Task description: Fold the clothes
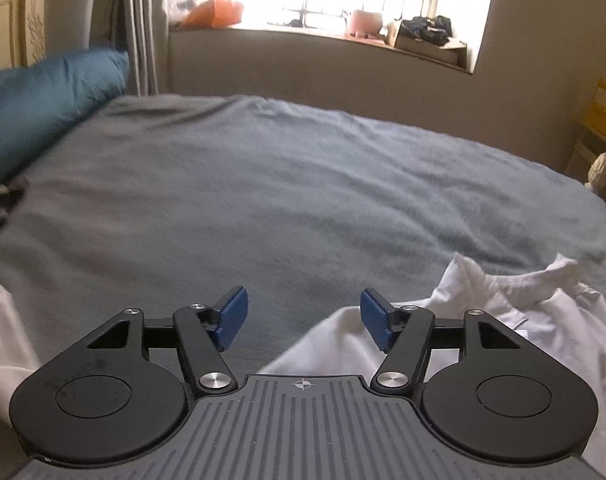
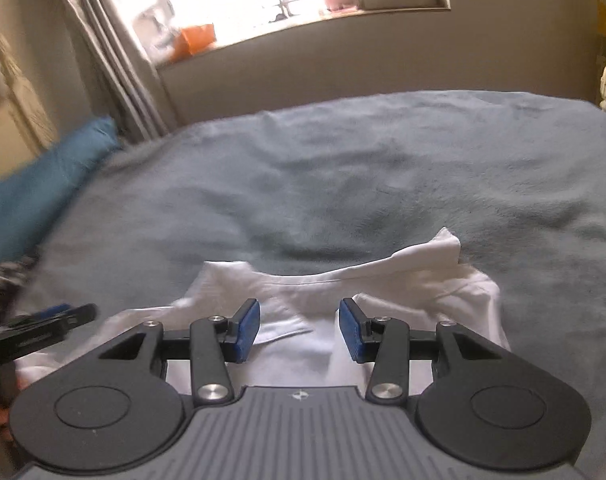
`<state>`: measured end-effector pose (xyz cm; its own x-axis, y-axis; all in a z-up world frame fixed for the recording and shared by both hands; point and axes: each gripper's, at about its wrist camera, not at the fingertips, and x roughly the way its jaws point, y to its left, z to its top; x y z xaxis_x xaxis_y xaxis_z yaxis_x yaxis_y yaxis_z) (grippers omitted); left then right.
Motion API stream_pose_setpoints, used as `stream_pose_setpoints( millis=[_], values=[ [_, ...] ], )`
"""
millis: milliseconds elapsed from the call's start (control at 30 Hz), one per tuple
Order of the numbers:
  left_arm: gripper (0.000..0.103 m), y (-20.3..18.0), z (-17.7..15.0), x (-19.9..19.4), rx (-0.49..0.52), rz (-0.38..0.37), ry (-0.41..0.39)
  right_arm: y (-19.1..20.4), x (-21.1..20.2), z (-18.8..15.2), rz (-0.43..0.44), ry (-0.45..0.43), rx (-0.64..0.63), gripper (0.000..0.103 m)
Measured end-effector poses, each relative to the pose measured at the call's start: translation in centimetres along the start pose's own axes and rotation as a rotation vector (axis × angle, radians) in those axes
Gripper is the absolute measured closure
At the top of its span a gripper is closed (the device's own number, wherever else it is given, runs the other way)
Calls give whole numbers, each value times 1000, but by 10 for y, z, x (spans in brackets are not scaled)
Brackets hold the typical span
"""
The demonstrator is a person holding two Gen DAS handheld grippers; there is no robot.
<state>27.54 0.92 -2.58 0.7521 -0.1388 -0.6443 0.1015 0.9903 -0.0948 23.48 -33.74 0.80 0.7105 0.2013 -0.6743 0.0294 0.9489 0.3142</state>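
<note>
White collared shirt (image 2: 383, 292) lies rumpled on the grey fleece bed cover (image 2: 343, 176), collar raised and uneven. Judged status: folding not begun; flattening and all folds remain. Right claw (image 2: 299, 330) hovers over the collar, jaws apart, holding nothing. Left claw (image 1: 303, 318) is likewise spread and empty at the shirt's edge. Fabric: thin, limp cotton, creased; cover: soft, napped.

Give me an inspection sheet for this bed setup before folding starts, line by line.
Surface: grey blanket covering the bed, lightly wrinkled.
Job's things: white shirt lying crumpled, collar up.
Clutter: dark patterned cloth at the bed's left edge.
Grippers: left hand-held gripper open, empty; right hand-held gripper open over the shirt.
Cables: nothing seen.
Surroundings: blue pillow, curtain, window sill with pot and boxes.
</note>
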Motion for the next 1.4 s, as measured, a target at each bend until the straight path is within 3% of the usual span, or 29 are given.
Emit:
stream_pose_setpoints(
  millis=[200, 300, 400, 467, 533, 633, 767, 900, 1033, 1167, 1300, 1400],
  values=[
    [37, 15, 10, -83, 117, 39, -14, 12, -100, -21, 173, -84, 19, 58],
    [32, 12, -6, -138, 263, 12, -10, 19, -149, -44, 241, -121, 23, 60],
    [25, 8, -38, -185, 366, -46, 21, 26, -181, -71, 283, -114, 32, 63],
    [24, 2, -68, -203, 382, -144, 85, 31, -193, -92, 300, -77, 47, 65],
    [24, -12, -106, -212, 413, -231, 153, 36, -191, -117, 314, -9, 87, 68],
    [25, -34, -160, -204, 446, -271, 264, 46, -181, -158, 333, 71, 125, 68],
    [26, -48, -208, -188, 443, -283, 350, 62, -170, -207, 356, 120, 161, 68],
    [28, -37, -237, -191, 524, -192, 422, 74, -178, -237, 315, 144, 142, 68],
    [26, -1, -243, -210, 485, -187, 448, 73, -184, -249, 278, 144, 140, 68],
    [26, 33, -247, -222, 403, -137, 475, 66, -175, -260, 260, 190, 179, 68],
    [26, 49, -240, -238, 305, -125, 392, 76, -161, -271, 230, 253, 114, 68],
    [26, 45, -228, -243, 229, -191, 313, 83, -153, -279, 214, 282, 69, 68]
  ],
)
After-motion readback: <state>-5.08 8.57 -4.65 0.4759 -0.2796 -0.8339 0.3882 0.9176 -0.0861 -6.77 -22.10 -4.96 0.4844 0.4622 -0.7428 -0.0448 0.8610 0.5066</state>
